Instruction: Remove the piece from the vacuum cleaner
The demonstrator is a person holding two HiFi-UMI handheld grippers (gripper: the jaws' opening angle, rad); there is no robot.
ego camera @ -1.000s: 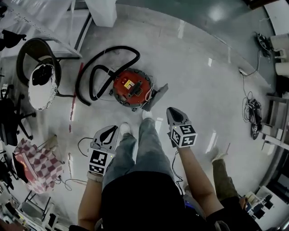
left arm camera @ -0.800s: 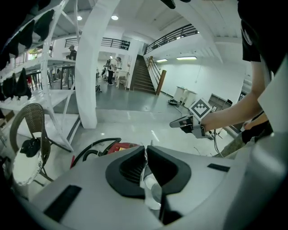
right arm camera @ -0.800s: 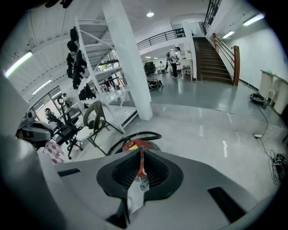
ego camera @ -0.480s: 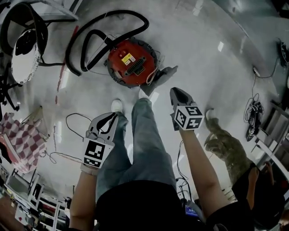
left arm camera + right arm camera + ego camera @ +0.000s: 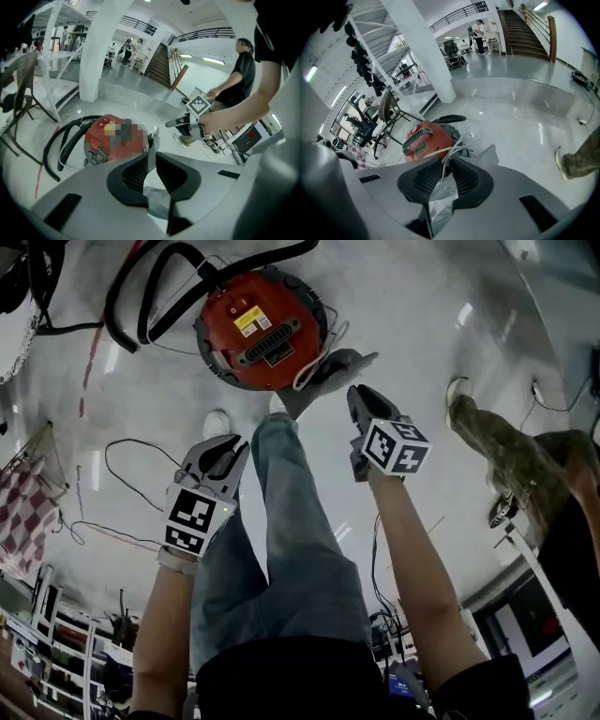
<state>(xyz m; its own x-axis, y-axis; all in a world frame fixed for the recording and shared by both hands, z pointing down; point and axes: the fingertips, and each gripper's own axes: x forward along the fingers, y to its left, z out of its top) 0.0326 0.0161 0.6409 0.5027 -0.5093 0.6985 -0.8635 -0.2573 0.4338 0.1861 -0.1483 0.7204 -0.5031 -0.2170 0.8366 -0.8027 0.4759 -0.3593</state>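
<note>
My left gripper (image 5: 230,450) and right gripper (image 5: 361,397) had both just been opening, with nothing between either pair of jaws. The red vacuum cleaner (image 5: 261,329) stood on the floor ahead, its grey piece (image 5: 323,381) against its side, near my right gripper.

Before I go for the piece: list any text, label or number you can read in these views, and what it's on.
Nothing readable in any view.
Yellow label on the red vacuum cleaner: print too small to read.
Cube on the left claw and cube on the right claw: square patterns only, no letters. Both claws' jaws have just been opening, with nothing between them.
</note>
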